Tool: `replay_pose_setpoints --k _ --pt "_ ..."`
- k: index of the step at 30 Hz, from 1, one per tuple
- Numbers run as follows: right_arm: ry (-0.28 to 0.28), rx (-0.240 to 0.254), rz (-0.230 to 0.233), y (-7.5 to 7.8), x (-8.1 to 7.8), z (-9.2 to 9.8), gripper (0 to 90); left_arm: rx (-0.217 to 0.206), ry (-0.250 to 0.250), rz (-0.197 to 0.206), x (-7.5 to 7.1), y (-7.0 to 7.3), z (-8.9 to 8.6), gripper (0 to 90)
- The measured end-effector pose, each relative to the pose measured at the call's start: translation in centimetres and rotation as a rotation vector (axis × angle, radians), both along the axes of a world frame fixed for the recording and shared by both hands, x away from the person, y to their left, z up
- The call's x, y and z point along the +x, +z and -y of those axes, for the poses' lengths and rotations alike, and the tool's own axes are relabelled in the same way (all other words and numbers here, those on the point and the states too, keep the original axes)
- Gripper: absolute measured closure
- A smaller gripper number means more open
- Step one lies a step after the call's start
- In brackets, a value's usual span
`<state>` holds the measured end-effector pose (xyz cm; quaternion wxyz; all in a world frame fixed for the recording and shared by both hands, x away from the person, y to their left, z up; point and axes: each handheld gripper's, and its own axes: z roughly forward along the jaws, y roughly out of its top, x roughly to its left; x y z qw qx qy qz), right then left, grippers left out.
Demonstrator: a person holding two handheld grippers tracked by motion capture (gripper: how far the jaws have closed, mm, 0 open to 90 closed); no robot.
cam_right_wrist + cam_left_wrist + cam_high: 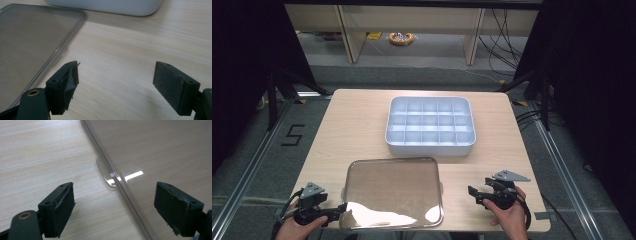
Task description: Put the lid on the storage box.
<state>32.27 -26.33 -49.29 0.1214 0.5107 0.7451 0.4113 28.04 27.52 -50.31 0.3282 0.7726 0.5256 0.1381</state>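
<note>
Flanking the clear lid [392, 192] with both grippers open and empty.
Light, stiff, slippery plastic: left gripper [341, 210] at nine o'clock should pinch the rim tab [106, 173]; right gripper [473, 192] waits at three o'clock.

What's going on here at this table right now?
A person holds a gripper in each hand at a wooden table. The left gripper, jaws open, straddles the left edge of a clear lid near its small tab. The right gripper, also open, hovers beside the lid's right edge. A white compartment tray sits uncovered behind.
</note>
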Motion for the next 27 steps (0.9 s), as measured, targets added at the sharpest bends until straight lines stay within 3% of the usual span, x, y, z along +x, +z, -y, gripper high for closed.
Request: replay_pose_setpoints --k 8,11,15,17,23,24,25,27 --pt "-0.003 0.002 -0.025 0.1 0.0 -0.1 21.9 0.006 -0.009 -0.014 0.0 0.0 0.0 16.6" --pt "0.011 -0.011 -0.002 0.0 0.2 0.0 22.1 0.0 -0.01 -0.02 0.0 -0.1 0.0 17.8" --pt "0.032 0.028 0.003 -0.1 0.2 -0.3 22.6 -0.006 -0.019 -0.034 0.0 0.0 0.0 19.9" --pt "0.032 0.071 -0.042 0.1 -0.1 -1.2 23.2 -0.011 -0.021 -0.042 0.0 0.0 -0.1 22.6" --pt "0.086 0.083 -0.047 0.1 0.1 -2.6 24.6 -0.025 -0.015 -0.053 0.1 -0.2 0.0 27.7" --pt "0.073 0.117 -0.078 0.2 0.0 -3.1 24.9 -0.025 -0.021 -0.061 0.2 -0.2 0.0 28.6" --pt "0.1 0.111 -0.055 0.1 0.2 -3.2 25.0 -0.025 -0.021 -0.061 0.2 -0.2 0.0 29.5" --pt "0.097 0.102 -0.069 0.1 0.5 -3.7 25.6 -0.025 -0.015 -0.067 0.5 -0.3 0.2 30.8"
